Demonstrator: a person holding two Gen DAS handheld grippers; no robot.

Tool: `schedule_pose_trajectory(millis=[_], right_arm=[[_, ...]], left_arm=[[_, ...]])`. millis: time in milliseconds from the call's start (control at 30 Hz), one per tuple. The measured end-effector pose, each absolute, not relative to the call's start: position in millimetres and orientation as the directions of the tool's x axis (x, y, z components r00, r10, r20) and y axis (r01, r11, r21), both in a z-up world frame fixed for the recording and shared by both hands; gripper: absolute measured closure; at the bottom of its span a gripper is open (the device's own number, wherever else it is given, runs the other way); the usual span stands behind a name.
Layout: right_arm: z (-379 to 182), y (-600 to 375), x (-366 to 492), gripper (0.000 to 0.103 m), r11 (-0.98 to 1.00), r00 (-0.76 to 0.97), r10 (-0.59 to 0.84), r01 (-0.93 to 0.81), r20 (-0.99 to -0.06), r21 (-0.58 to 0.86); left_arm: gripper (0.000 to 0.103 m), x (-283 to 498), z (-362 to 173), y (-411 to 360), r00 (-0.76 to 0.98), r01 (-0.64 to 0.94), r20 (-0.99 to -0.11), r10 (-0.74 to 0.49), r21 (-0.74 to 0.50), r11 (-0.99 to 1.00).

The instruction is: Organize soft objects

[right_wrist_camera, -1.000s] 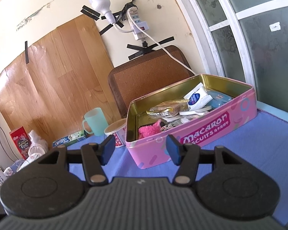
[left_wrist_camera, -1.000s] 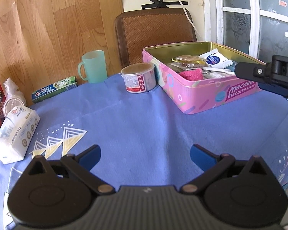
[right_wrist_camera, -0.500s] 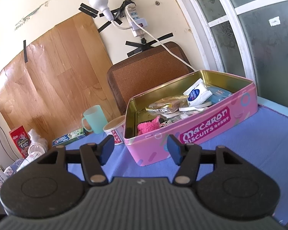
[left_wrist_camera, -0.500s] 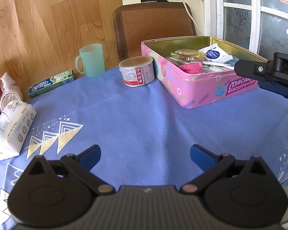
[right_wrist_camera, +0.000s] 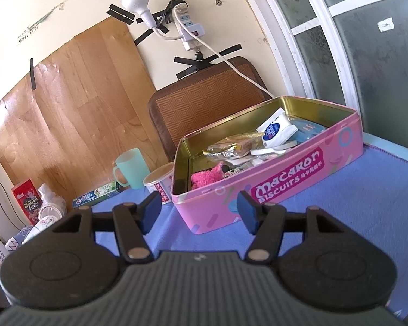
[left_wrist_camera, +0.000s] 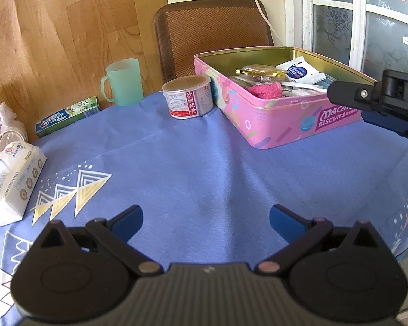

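Observation:
A pink biscuit tin (left_wrist_camera: 280, 121) (right_wrist_camera: 285, 187) stands open on the blue tablecloth (left_wrist_camera: 190, 168). Inside lie a pink fuzzy cloth (left_wrist_camera: 264, 90) (right_wrist_camera: 207, 176), a white and blue packet (left_wrist_camera: 299, 72) (right_wrist_camera: 275, 131) and clear snack wrappers (right_wrist_camera: 231, 146). A white tissue pack (left_wrist_camera: 12, 183) lies at the left of the table. My left gripper (left_wrist_camera: 205, 218) is open and empty, low over the cloth. My right gripper (right_wrist_camera: 199, 209) is open and empty, just in front of the tin; part of it shows in the left wrist view (left_wrist_camera: 378, 100).
A round tin can (left_wrist_camera: 187, 96) (right_wrist_camera: 160, 182) touches the biscuit tin's left corner. A green mug (left_wrist_camera: 123, 82) (right_wrist_camera: 130, 168), a toothpaste box (left_wrist_camera: 68, 115) (right_wrist_camera: 96, 195), a bagged cup stack (left_wrist_camera: 6, 130) and a red box (right_wrist_camera: 27, 198) stand at the back left. A chair (left_wrist_camera: 212, 35) is behind.
My left gripper has tilted or backed a little, so the table objects sit slightly lower and farther. My right gripper has drawn slightly away from the tin. Both stay open.

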State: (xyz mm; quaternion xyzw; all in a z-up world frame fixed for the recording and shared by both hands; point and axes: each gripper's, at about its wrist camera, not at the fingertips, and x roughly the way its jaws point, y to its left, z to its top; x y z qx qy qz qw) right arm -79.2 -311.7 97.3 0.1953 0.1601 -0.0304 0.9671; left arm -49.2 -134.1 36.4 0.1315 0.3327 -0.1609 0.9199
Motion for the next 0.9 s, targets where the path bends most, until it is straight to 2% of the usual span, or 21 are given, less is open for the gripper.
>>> schedule_pose_trajectory(millis=[900], right_arm=[[95.2, -309.8, -77.7, 0.039, 0.923, 0.944, 0.014, 0.114, -0.328, 0.367]], left_arm=[[0.0, -47.8, 41.8, -130.4, 0.746, 0.37, -0.635, -0.199, 0.148, 0.917]])
